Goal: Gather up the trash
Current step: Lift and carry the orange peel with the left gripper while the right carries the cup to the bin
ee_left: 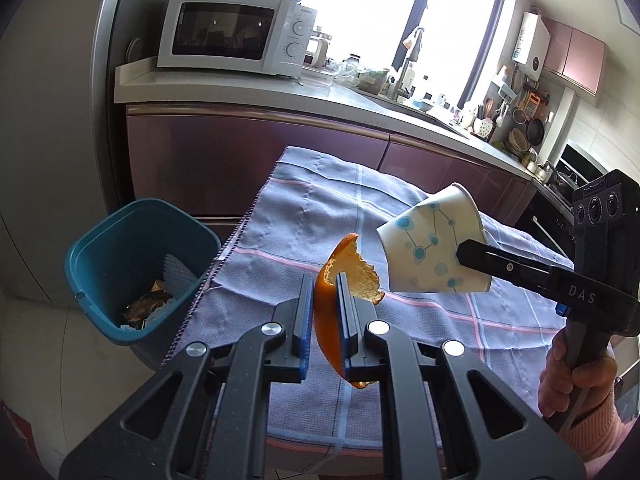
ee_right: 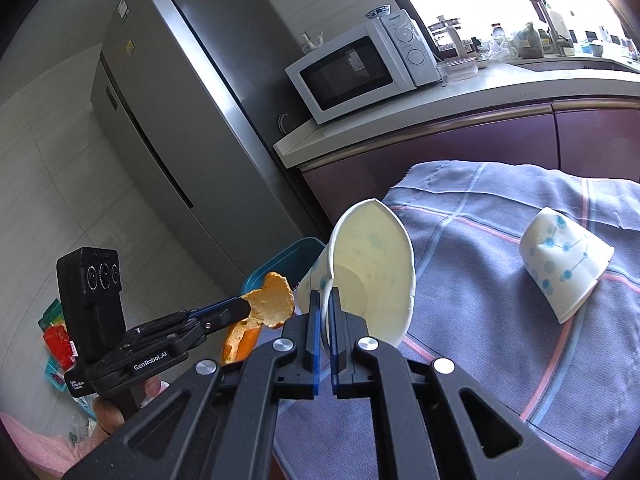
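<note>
My left gripper (ee_left: 325, 280) is shut on a piece of orange peel (ee_left: 332, 312) and holds it above the cloth-covered table (ee_left: 304, 208). The peel also shows in the right wrist view (ee_right: 272, 300). My right gripper (ee_right: 326, 296) is shut on the rim of a crushed white paper cup with blue dots (ee_right: 372, 264), held in the air beside the peel; the cup also shows in the left wrist view (ee_left: 432, 248). A blue trash bin (ee_left: 132, 264) with some trash inside stands on the floor left of the table. A second paper cup (ee_right: 564, 264) lies on its side on the cloth.
A kitchen counter (ee_left: 248, 88) with a white microwave (ee_left: 232, 32) runs behind the table. A steel fridge (ee_right: 168, 112) stands at the left. Colourful packets (ee_right: 56, 332) lie on the floor.
</note>
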{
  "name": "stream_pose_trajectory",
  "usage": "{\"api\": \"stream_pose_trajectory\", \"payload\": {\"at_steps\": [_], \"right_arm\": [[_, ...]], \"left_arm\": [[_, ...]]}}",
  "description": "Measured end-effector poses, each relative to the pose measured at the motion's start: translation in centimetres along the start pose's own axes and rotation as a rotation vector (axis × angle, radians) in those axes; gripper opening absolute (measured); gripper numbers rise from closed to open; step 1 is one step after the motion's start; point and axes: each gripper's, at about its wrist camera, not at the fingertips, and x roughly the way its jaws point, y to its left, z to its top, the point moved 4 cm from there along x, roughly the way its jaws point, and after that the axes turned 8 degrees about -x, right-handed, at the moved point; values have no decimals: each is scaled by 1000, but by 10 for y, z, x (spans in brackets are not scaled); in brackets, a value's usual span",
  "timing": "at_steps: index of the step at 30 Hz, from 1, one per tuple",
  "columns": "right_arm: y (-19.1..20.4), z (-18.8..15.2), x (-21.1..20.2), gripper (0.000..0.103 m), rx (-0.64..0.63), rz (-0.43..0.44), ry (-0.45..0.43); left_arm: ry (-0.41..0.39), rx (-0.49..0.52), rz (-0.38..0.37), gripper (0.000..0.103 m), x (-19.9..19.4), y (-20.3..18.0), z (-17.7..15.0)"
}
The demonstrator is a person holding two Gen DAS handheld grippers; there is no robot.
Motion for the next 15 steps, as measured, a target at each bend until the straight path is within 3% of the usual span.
{"api": "stream_pose_trajectory", "payload": {"at_steps": [15], "right_arm": [[25,15,37,3,-34,56,34]], "left_arm": [[-33,-44,52,12,-18,35,9]]}}
